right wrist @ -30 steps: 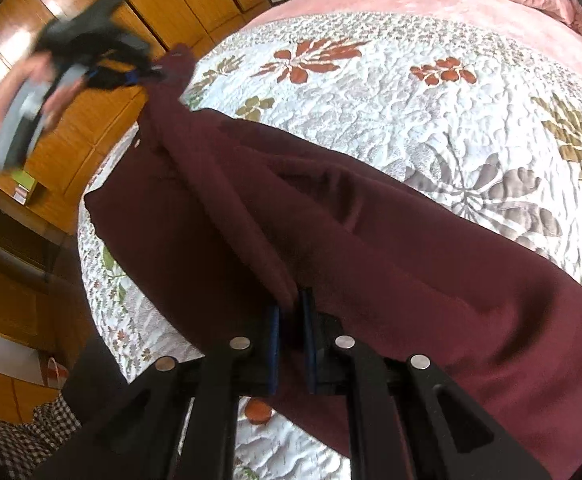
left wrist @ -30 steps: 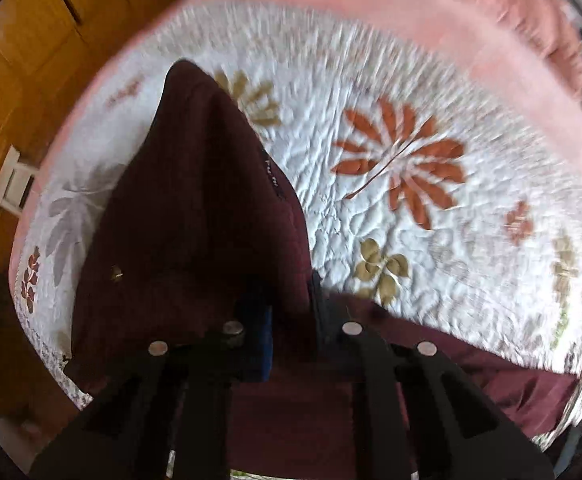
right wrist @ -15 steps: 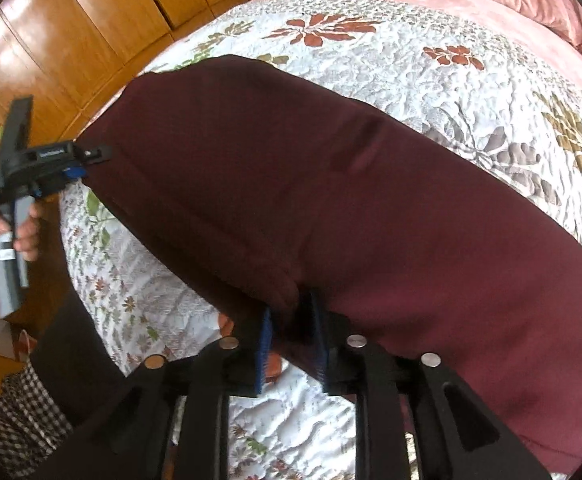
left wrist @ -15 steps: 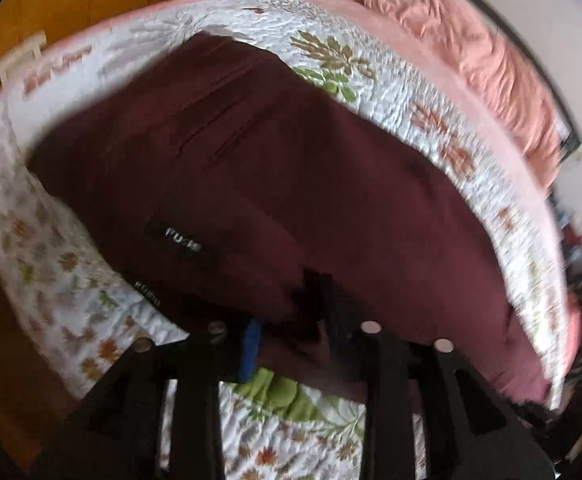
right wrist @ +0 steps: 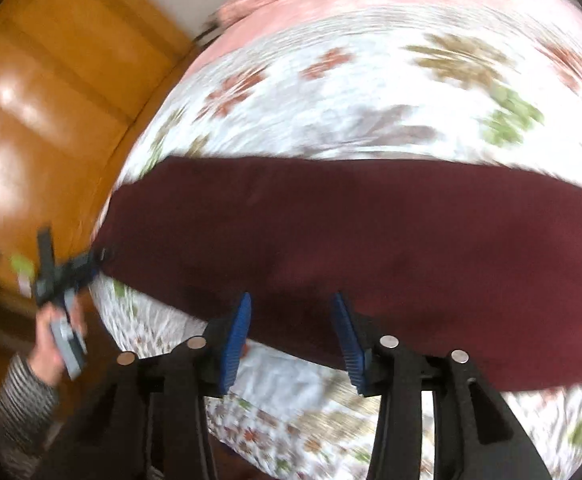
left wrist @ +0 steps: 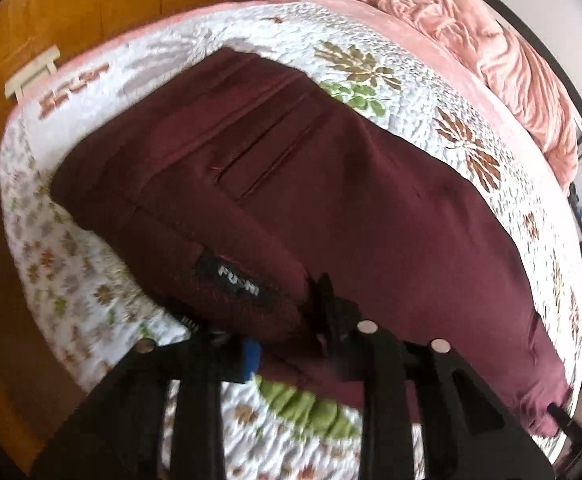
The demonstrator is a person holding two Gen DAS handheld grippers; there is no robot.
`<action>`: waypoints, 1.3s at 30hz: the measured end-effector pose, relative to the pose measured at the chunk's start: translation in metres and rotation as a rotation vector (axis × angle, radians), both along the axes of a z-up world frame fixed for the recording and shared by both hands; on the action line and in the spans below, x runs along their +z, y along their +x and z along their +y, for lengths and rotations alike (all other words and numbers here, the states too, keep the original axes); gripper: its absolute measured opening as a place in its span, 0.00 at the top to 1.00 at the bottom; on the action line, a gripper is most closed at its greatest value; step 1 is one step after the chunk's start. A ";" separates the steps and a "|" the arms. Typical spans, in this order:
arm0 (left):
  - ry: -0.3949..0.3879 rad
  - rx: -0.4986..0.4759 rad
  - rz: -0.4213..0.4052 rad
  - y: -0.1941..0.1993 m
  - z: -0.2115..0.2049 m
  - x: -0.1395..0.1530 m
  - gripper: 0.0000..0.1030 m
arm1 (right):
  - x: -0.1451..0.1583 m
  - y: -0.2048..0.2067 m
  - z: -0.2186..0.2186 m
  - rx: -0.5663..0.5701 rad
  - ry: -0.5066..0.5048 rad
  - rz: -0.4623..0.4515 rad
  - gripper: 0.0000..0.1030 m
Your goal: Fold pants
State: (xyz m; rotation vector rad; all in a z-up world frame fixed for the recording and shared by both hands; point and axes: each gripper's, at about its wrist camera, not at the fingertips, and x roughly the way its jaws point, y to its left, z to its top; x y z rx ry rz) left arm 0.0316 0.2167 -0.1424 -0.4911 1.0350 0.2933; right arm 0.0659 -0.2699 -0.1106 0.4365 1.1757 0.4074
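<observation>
Dark maroon pants (left wrist: 331,184) lie folded lengthwise and flat on the quilted floral bedspread (left wrist: 371,60), waistband and a black brand label (left wrist: 237,284) nearest me. My left gripper (left wrist: 287,328) stands at the waistband corner with cloth bunched between its fingers; how tightly it grips is unclear. In the right wrist view the pants (right wrist: 371,232) stretch across as a flat band. My right gripper (right wrist: 291,320) is open, its blue pads (right wrist: 237,336) spread over the near edge of the cloth, holding nothing. The left gripper (right wrist: 67,272) shows at the pants' left end.
The bed's near edge drops off just below both grippers. Orange wooden wardrobe doors (right wrist: 51,80) stand to the left. A pink blanket (left wrist: 491,52) lies bunched at the far end of the bed. A white stool (left wrist: 31,76) stands beside the bed.
The pants went from lifted and draped to laid flat on the bed. My right gripper has opened and released the cloth. My left gripper lowered the waistband onto the bed edge.
</observation>
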 end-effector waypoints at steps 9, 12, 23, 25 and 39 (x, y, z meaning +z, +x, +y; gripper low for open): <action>-0.153 -0.180 -0.031 -0.024 -0.076 0.038 0.57 | 0.001 -0.021 -0.034 -0.093 0.098 0.027 0.55; -0.352 -0.202 0.069 -0.012 -0.101 0.019 0.60 | -0.002 -0.026 -0.022 -0.071 0.132 0.037 0.55; -0.567 -0.083 0.203 -0.003 -0.103 -0.019 0.82 | -0.006 -0.041 -0.011 -0.037 0.077 0.039 0.51; -0.556 -0.078 0.208 -0.007 -0.104 -0.018 0.76 | -0.005 -0.042 -0.011 -0.037 0.075 0.034 0.49; -0.549 -0.025 0.185 0.017 -0.108 -0.031 0.90 | -0.009 -0.039 -0.006 -0.027 0.062 0.038 0.49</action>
